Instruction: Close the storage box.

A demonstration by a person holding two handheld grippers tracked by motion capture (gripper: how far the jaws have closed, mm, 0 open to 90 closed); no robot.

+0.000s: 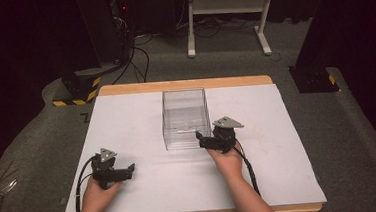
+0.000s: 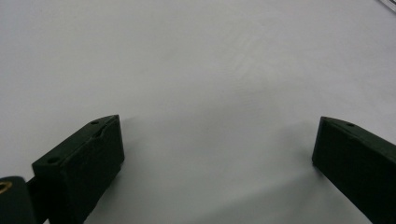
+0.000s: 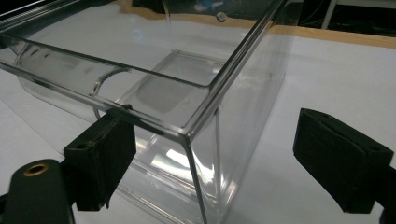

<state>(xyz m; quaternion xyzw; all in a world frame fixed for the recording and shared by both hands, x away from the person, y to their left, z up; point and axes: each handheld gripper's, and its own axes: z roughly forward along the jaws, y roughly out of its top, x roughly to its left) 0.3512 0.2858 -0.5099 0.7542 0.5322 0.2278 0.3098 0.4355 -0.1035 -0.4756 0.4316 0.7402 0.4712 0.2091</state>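
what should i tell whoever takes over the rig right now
Left gripper: jaws open, nothing between them, low over the white table cover at the near left.
Right gripper: jaws open, at the near right corner of the clear box; one jaw is against the near wall, the other stands clear.
Clear box: upright at the table's middle, open on top, looks empty.
Done: the right gripper is lined up on the corner.
Left: likely close on the box and move it.

Overhead view and close right gripper view share the clear box (image 1: 186, 118).
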